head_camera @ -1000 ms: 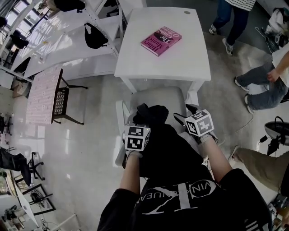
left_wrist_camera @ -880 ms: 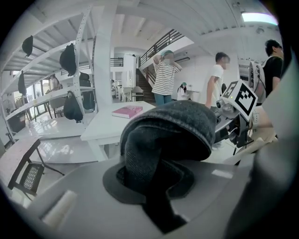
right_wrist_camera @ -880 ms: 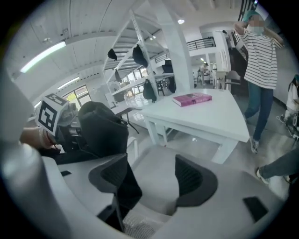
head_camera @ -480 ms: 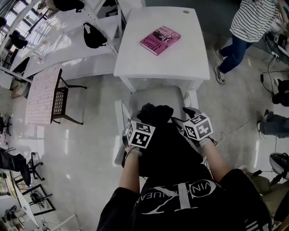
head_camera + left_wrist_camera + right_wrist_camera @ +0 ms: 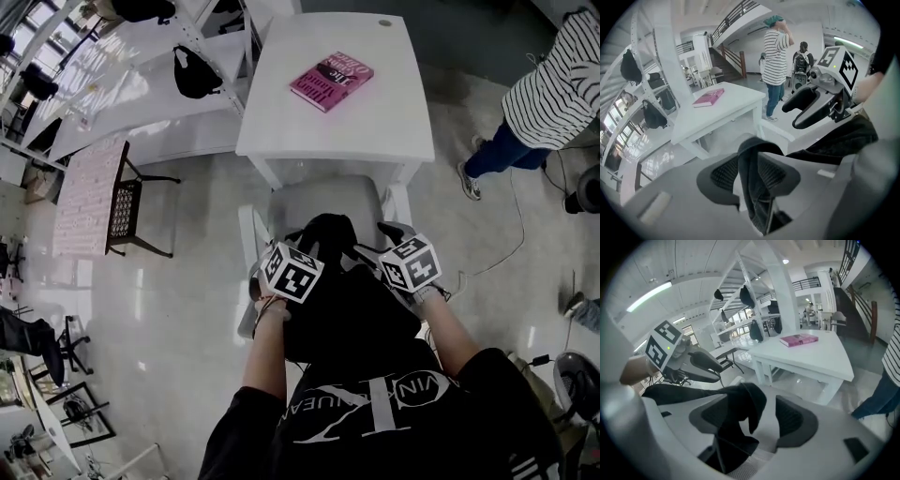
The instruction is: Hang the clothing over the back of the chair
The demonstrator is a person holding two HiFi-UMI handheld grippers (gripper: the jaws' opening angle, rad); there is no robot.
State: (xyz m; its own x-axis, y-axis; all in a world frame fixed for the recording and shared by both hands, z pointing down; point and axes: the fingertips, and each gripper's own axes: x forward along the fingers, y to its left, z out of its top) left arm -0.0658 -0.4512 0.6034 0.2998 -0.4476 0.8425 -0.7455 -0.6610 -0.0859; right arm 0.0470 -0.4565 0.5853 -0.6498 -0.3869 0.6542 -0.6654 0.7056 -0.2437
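The left gripper (image 5: 750, 171) has just been opening. Its fingers (image 5: 717, 176) are released, with a loose fold of the black clothing (image 5: 347, 309) between them. The right gripper (image 5: 757, 420) is released too, fabric slack against one finger. The clothing drapes the back of the chair (image 5: 328, 202), at six o'clock from the bench (image 5: 375, 103), so letting go looks deliberate.

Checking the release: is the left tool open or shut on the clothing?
Open. The left tool's jaws have just been opening; its pads stand apart, with a fold of the black clothing between them.
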